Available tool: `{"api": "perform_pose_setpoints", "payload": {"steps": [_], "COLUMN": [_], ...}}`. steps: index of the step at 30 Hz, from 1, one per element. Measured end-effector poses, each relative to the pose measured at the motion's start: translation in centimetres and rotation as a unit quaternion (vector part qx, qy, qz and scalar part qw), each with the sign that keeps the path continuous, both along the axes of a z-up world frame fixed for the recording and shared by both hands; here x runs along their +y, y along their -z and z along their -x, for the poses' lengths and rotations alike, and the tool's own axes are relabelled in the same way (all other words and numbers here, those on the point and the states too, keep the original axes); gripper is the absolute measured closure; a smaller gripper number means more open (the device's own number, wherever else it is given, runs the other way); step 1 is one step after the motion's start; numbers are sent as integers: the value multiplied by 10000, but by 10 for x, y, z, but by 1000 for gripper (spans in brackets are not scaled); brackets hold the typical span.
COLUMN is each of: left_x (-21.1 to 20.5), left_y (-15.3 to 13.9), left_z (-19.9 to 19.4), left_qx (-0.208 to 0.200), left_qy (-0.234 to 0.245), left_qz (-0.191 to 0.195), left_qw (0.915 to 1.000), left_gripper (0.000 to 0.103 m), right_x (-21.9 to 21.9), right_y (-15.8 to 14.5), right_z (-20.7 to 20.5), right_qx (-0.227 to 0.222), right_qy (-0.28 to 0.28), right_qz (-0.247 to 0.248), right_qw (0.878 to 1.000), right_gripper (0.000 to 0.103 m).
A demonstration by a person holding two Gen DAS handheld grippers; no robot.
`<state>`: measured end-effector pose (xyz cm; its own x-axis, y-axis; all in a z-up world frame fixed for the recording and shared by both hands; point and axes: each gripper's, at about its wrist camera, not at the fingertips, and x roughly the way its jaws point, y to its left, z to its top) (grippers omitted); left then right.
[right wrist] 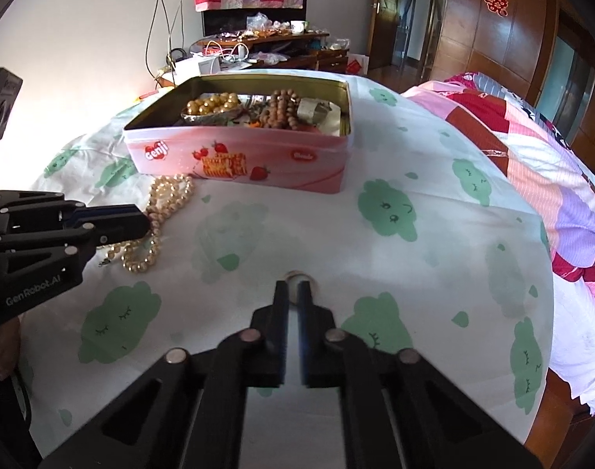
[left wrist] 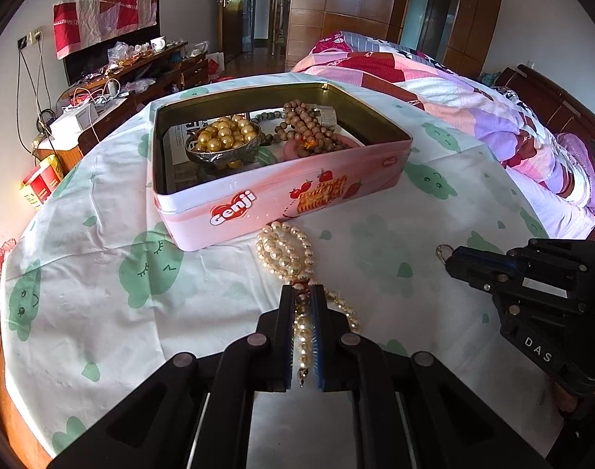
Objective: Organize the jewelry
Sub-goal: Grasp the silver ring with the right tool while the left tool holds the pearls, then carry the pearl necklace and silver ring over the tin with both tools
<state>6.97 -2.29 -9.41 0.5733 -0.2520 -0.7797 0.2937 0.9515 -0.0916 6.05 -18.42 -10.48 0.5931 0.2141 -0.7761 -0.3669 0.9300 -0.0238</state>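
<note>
A cream pearl necklace lies on the tablecloth in front of a pink Genji tin. My left gripper is shut on the pearl necklace near its middle; its strands run between the jaws. In the right wrist view the necklace lies by the left gripper. My right gripper is shut on a small gold ring, which also shows in the left wrist view at the right gripper. The tin holds gold beads in a silver bowl and brown wooden beads.
The round table is covered with a white cloth with green prints. A bed with a pink patchwork quilt lies to the right. A cluttered wooden cabinet stands behind the table. The tin sits toward the far side.
</note>
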Motion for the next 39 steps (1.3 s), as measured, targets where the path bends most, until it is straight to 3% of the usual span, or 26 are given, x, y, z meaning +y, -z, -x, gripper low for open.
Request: {"api": "perform_pose_setpoints", "payload": {"steps": [5,9,13,16,17,25,35,39], "left_x": [-1,-1,-1,-1,-1,-1,6,11], "left_y": [0,0,0,0,0,-8,-53,-73], "left_z": [1,1,1,1,1,6,13,10], "left_qx": [0,1,-1,-3,-11,-63,-565,-797], "left_qy": [10,9,9,11,21,78,64,44], "left_qz": [7,9,11,23,51,182,271,263], "left_qw": [10000,10000,10000,10000,10000,9998,9980,9965], "left_gripper": [96,96,96,97,97,97,97,103], "right_x": [-1,2,0,-3,-5,-3,0,2], "right_y": [-3,-6,1,1,0,-7,-38,-51], "right_z": [1,1,-8,-12,-13,-2,1,-3], "right_qx": [27,-73,-3,23,72,-154,-570,-742], "right_qy": [-104,-359,-563,-688,-690,-695,-671,-665], "right_qz": [-169,118,329,183,87,-102,-247,-314], "right_qw": [9998,9993,9979,9975,9976,9974,9958,9945], "right_gripper": [97,75,75,75,82,83,83,83]}}
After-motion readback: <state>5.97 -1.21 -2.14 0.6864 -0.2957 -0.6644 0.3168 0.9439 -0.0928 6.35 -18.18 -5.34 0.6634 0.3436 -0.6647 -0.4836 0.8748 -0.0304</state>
